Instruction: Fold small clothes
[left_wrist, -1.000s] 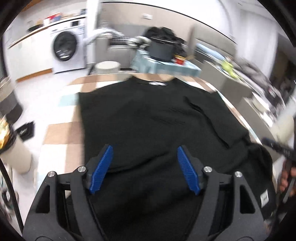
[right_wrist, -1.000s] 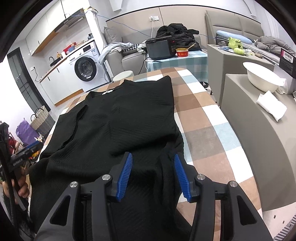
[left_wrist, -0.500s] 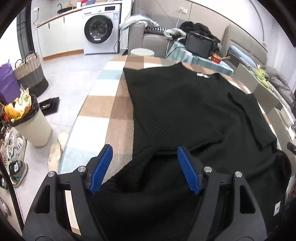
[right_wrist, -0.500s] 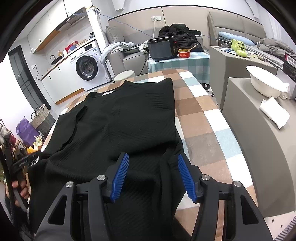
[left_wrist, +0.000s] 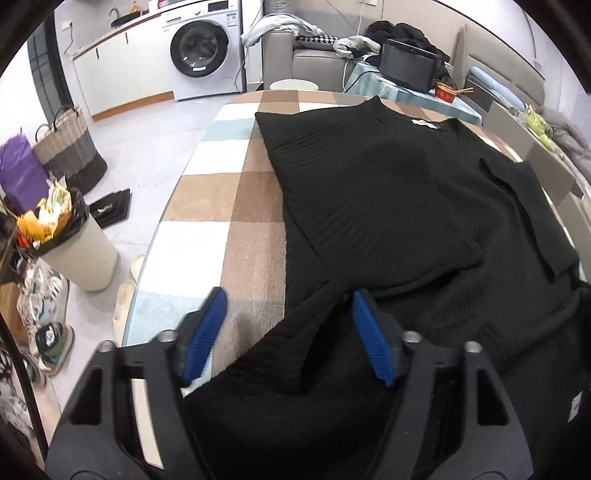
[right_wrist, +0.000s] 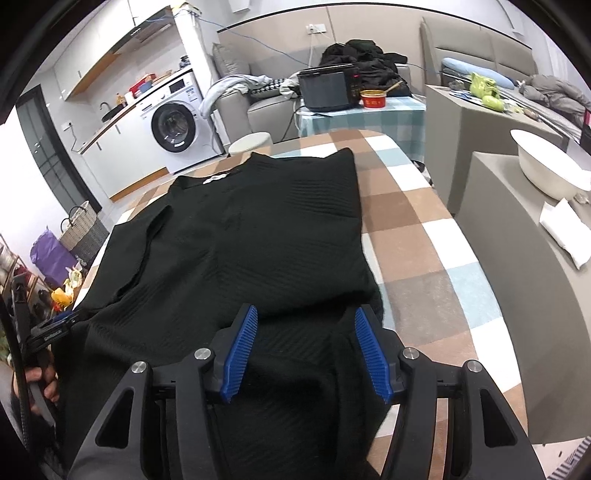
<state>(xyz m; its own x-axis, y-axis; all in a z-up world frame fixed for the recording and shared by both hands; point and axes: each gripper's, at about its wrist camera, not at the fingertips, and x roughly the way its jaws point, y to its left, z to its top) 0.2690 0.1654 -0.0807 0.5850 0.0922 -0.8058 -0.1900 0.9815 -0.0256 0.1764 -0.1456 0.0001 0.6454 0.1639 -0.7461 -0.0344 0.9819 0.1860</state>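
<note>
Black sweater (left_wrist: 388, 192) runs lengthwise away from both claws, hem corners between left gripper (left_wrist: 286, 332), just narrowing, and half-open right gripper (right_wrist: 306, 350).

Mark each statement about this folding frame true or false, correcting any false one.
1. The garment is black. True.
2. It hangs on a rack. False: it lies spread on the checked table.
3. The right gripper has its jaws apart over the garment's near edge. True.
4. A red bowl stands beside the black appliance. True.
5. The washer door is open. False: it is shut.
6. The white basin sits on the floor. False: it sits on a grey counter.
</note>
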